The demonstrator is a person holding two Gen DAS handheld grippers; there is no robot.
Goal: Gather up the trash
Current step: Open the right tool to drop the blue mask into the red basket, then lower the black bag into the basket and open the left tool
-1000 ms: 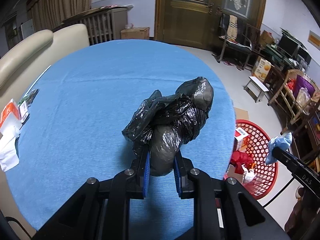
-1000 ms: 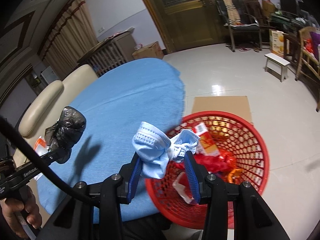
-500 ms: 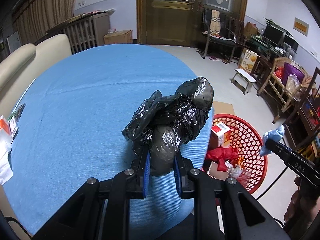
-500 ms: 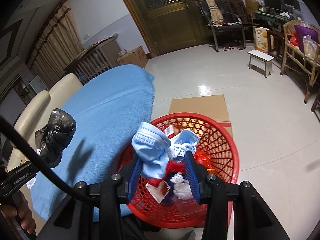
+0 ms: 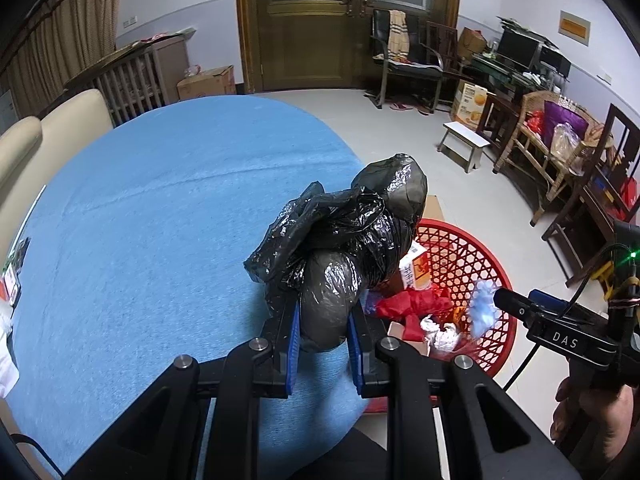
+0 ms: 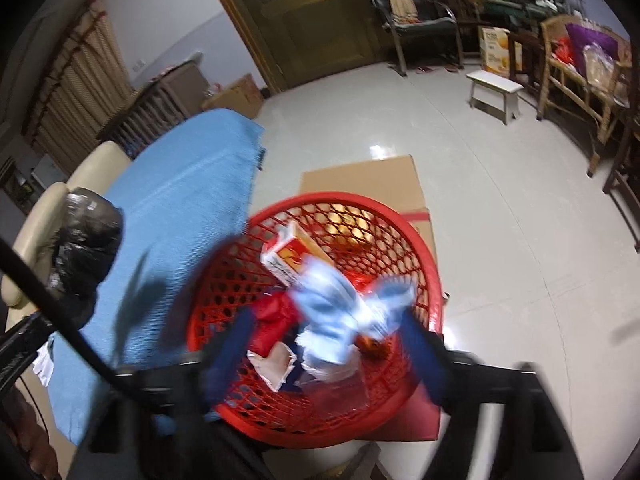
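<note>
My left gripper [image 5: 324, 334] is shut on a crumpled black plastic bag [image 5: 344, 248] and holds it above the right edge of the blue table [image 5: 160, 220]. The bag also shows in the right wrist view [image 6: 86, 244]. My right gripper [image 6: 324, 344] is open wide above the red mesh basket [image 6: 424, 260], its fingers blurred. A light blue face mask [image 6: 332, 312] is loose between the fingers, falling over the basket. In the left wrist view the mask [image 5: 484, 306] hangs off the right gripper's tip above the basket [image 5: 472, 252].
The basket holds a red-and-white carton [image 6: 292, 256], red wrappers and crumpled paper. It stands on flat cardboard [image 6: 372, 180] on the tiled floor. A cream sofa [image 5: 48, 128] lies behind the table. Papers [image 5: 6, 312] lie at the table's left edge. Chairs and a stool [image 5: 464, 144] stand at right.
My right gripper has moved over the basket and opened, letting go of the blue mask. My left gripper has carried the black bag rightward to the table edge by the basket.
</note>
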